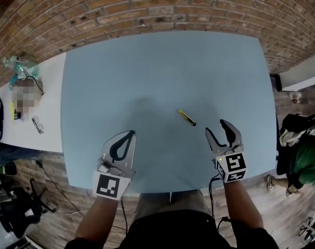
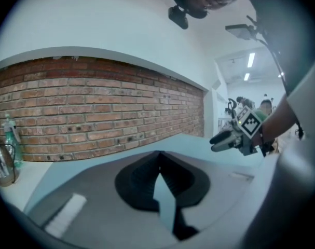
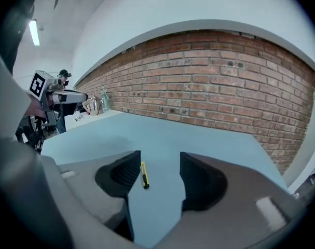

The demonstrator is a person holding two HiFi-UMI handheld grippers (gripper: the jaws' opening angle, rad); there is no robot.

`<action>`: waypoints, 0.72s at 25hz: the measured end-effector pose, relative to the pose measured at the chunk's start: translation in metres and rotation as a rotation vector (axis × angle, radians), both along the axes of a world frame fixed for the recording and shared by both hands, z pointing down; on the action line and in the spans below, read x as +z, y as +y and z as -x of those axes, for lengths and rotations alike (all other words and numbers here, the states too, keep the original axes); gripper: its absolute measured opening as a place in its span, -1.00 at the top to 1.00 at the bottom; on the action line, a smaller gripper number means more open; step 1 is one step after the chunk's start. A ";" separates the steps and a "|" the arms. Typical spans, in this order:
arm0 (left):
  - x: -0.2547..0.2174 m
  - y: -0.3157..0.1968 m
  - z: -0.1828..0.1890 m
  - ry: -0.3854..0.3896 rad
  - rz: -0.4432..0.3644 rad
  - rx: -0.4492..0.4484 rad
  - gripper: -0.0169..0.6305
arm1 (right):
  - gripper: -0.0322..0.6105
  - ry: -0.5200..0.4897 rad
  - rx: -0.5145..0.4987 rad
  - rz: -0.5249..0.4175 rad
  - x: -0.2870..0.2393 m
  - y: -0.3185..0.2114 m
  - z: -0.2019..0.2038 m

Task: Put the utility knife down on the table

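Right gripper [image 3: 160,166]: released. Its two dark jaws stand wide apart with nothing between the pads; only bare tabletop shows in the gap. It is held clear above the blue table [image 1: 147,71], near the front edge at about 5 o'clock of the tabletop in the head view.

Utility knife [image 1: 187,117]: lying flat on the blue table, free of both grippers. It is a slim yellow body with dark ends, and its long axis runs roughly from 10 o'clock to 4 o'clock in the head view. It lies at about 11 o'clock from the right gripper, near but apart from it. In the right gripper view it shows through the open gap, close to the left-hand jaw in the picture, but on the table beyond the jaw and not in contact with it.

Left gripper [image 2: 160,157]: clenched on nothing. The jaw tips meet, and the small opening behind them shows only table surface. It is held above the front of the table at about 7 o'clock of the tabletop. The knife lies at about 2 o'clock from it, well apart.

Surroundings: a brick wall [image 1: 147,9] runs behind the far edge of the table at 12 o'clock. A white side table [image 1: 48,82] with small clutter adjoins the blue table at 9 o'clock. A person in green [image 1: 309,162] is at 3 to 4 o'clock, off the table.
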State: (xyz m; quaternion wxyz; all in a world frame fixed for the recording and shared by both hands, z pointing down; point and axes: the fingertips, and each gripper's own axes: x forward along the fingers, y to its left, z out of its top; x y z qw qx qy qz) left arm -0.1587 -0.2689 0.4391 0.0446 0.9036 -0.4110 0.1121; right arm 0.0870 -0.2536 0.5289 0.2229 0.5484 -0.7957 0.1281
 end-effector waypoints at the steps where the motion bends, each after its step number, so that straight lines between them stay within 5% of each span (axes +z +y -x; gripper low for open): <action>1: -0.001 0.004 -0.004 0.001 -0.004 0.019 0.94 | 0.16 -0.001 0.012 -0.023 -0.009 0.001 -0.003; 9: -0.031 0.019 0.002 0.034 -0.017 0.018 0.94 | 0.16 -0.085 0.078 -0.145 -0.061 0.018 -0.017; 18: -0.054 0.019 0.031 -0.051 -0.131 0.039 0.94 | 0.37 -0.127 0.123 -0.256 -0.110 0.022 -0.020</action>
